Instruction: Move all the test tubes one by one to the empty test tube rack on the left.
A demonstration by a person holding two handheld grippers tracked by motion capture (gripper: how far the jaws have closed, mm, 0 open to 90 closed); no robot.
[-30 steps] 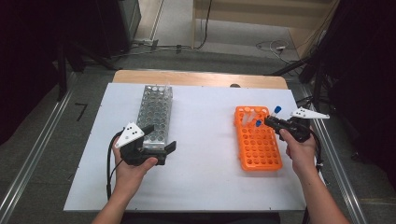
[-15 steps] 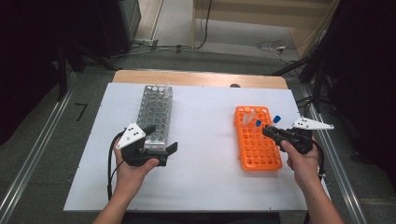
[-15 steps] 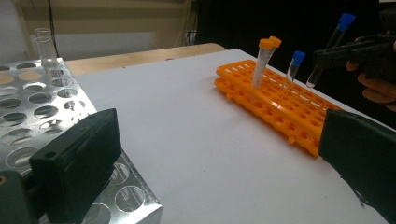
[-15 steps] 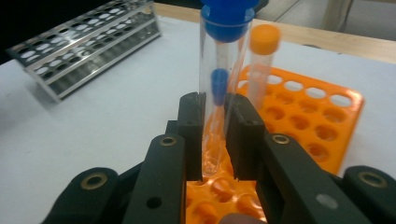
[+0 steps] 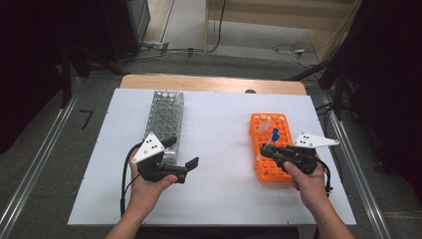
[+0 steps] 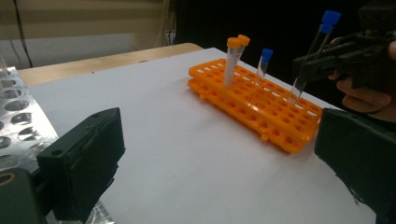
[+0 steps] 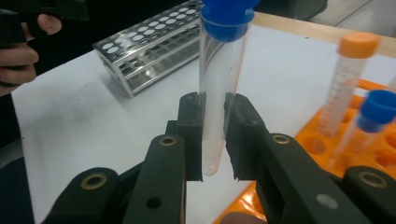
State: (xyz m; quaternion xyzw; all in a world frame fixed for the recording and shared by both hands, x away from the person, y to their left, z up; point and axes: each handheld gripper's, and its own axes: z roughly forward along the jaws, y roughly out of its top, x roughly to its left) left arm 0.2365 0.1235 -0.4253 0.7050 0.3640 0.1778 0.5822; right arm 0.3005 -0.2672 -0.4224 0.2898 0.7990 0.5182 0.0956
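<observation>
Your right gripper [image 7: 215, 135] clamped a blue-capped tube [image 7: 219, 79] upright above the orange rack [image 5: 270, 149]; your left gripper [image 6: 210, 163] stood wide, empty.

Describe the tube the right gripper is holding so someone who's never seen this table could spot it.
Start at the orange plastic tube rack on the right of the white table. Over its near end, the right gripper has its fingers shut on a clear tube with a blue cap. Unlike the other blue-capped tube and the orange-capped ones, it stands in no hole.

tube [image 7: 218, 88] | clear, blue cap | near upright | gripped mid-body above orange rack [image 5: 271, 169]
</observation>
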